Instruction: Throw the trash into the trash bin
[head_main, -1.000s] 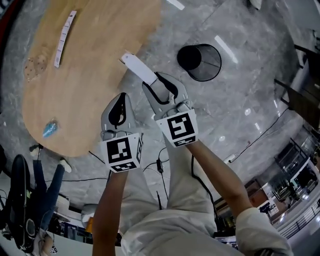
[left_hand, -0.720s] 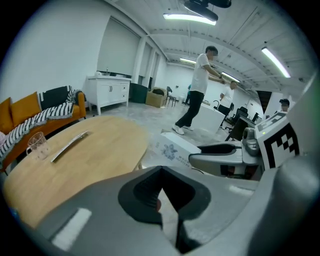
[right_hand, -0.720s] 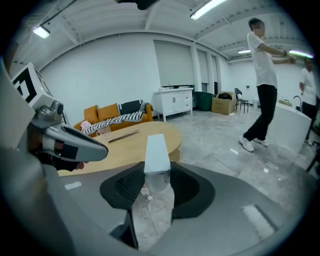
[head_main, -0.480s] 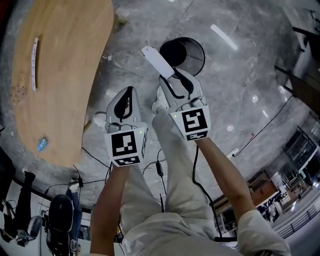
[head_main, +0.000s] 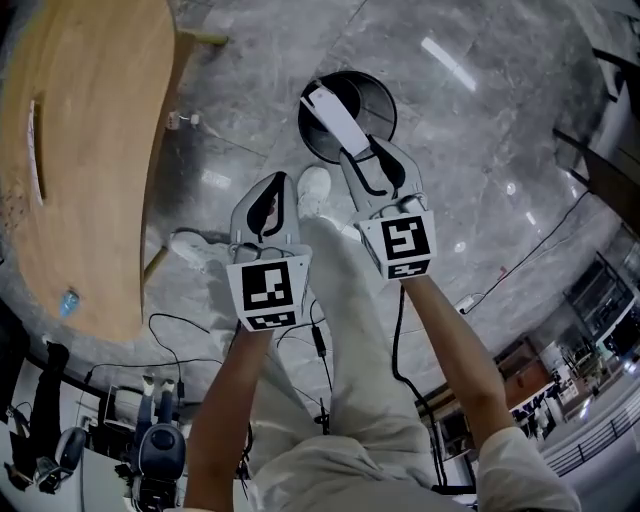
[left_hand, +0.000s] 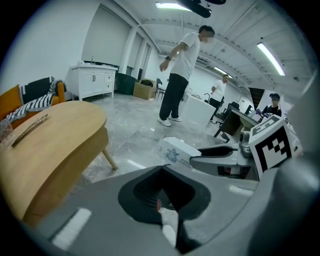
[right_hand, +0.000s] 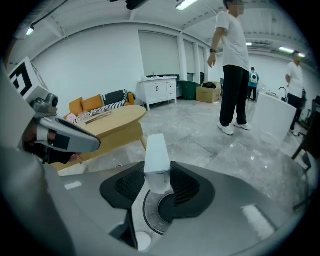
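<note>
Trash (head_main: 335, 120): white carton, hanging over the mouth of the trash bin (head_main: 386, 103).
Right hand-held gripper (head_main: 366, 153): I am clamping the carton's near end, jaws partly spread.
Left hand-held gripper (head_main: 275, 185): I am carrying nothing, jaw tips meeting.

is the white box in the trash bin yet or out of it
Out. The right tongs clamp the white box by its near end, and its far end lies over the trash bin mouth in the head view.
</note>
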